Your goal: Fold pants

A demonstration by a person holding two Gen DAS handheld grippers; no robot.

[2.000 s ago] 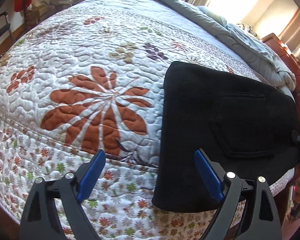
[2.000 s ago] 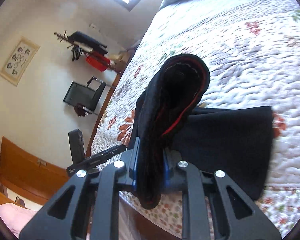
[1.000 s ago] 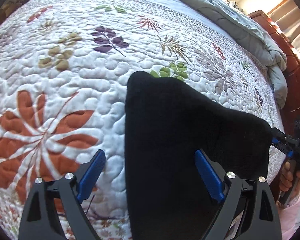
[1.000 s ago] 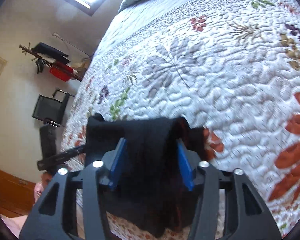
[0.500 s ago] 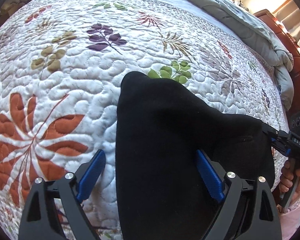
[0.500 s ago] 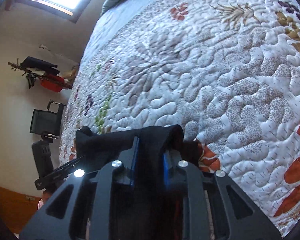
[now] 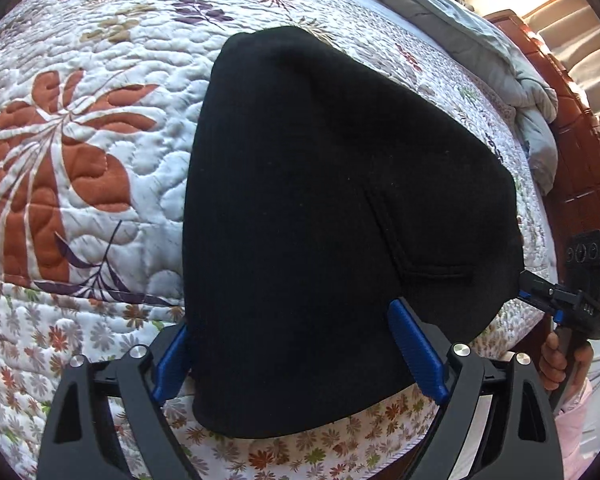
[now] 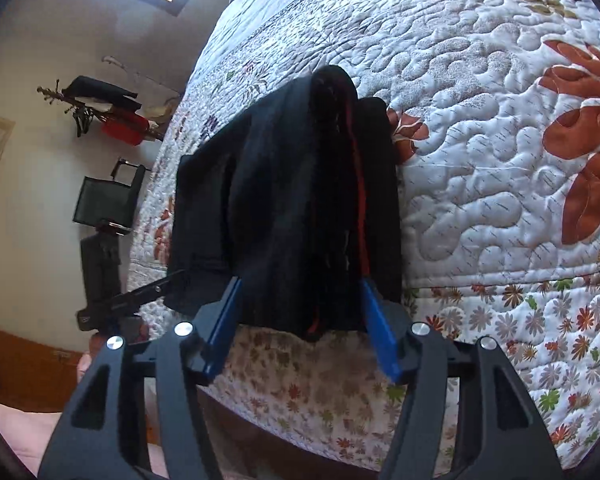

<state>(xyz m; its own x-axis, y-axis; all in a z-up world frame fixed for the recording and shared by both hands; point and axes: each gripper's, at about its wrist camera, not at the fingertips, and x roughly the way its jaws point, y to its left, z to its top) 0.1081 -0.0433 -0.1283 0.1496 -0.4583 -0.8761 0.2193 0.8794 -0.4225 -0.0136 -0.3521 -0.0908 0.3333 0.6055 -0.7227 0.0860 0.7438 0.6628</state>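
Note:
The black pants lie folded in a compact stack on the floral quilt, at the bed's front edge, a back pocket facing up. My left gripper is open, its blue pads wide apart on either side of the stack's near edge. In the right wrist view the folded pants show their layered end with a red inner seam. My right gripper is open, pads spread beside that end. The right gripper also shows in the left wrist view, at the stack's right corner.
A grey duvet is bunched along the far side of the bed by a wooden headboard. A black chair and a rack with clothes stand by the wall. The quilt's flowered border hangs over the bed edge.
The right gripper, shut on the pants end half a second ago, has opened and let go. Both grippers have drawn back toward the bed's front edge. The stack lies flat.

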